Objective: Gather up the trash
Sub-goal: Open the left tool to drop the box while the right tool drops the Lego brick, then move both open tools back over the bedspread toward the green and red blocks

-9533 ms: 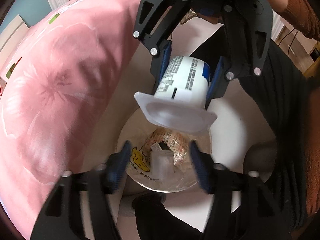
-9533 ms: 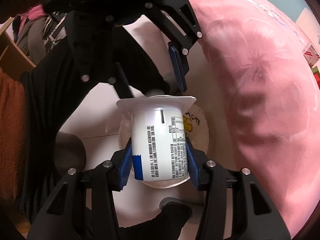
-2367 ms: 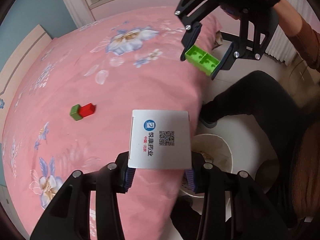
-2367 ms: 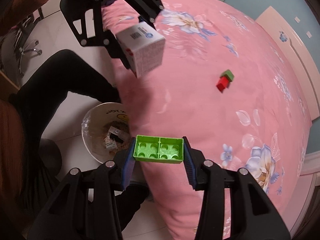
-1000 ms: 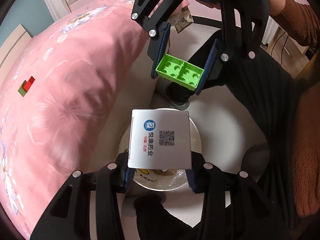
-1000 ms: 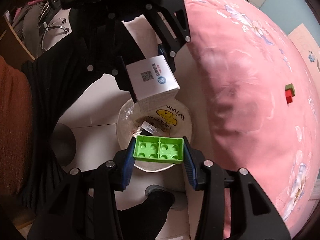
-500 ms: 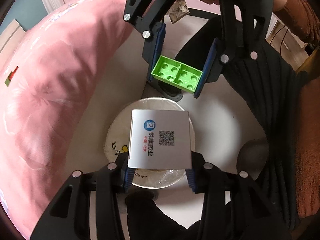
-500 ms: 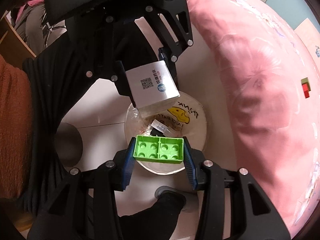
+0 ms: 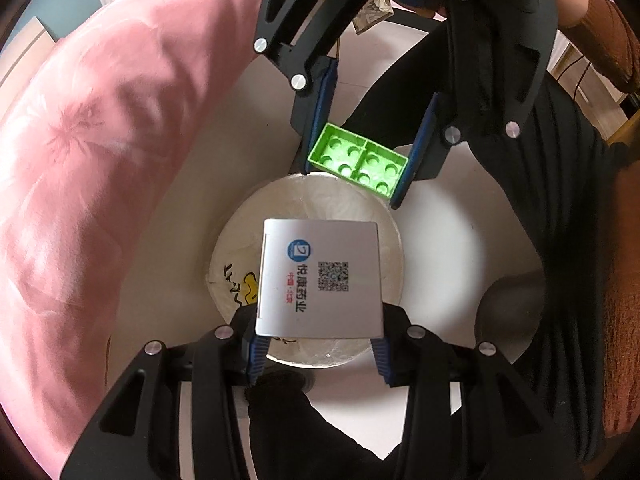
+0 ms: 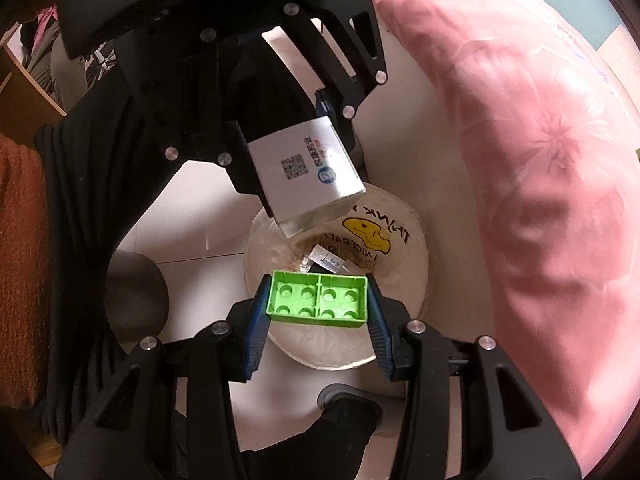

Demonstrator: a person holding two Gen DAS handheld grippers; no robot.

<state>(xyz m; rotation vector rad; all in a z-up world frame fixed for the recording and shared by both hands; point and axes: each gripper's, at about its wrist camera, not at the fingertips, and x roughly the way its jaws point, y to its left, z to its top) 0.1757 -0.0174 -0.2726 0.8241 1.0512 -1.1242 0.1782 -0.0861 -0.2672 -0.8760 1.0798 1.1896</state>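
Left gripper (image 9: 318, 354): its jaws are clamped on the two sides of a white box (image 9: 320, 282), which fills the centre of the left wrist view.
Right gripper (image 10: 318, 322): its jaws are clamped on the two short ends of a green brick (image 10: 318, 298), hollow side toward the camera, in the lower centre of the right wrist view.
Bin (image 10: 416, 280): a round white one lined with a clear bag, standing on the pale floor directly under both grippers, beside the pink bed cover (image 10: 540, 160) at the right of that frame.
Inside the bin: some wrappers (image 10: 328, 260) lie at the bottom.
Step in hand: I judge it is the drop of both things into the bin.
How to do it well: keep each thing above the middle of the opening, not the rim; the brick looks nearer the rim, so bring it inward first.
Release: open the jaws fully, one gripper at a time, so the box does not knock the brick outside.
Risk: the box is wide against the bin's mouth and may catch on the edge if it tilts.
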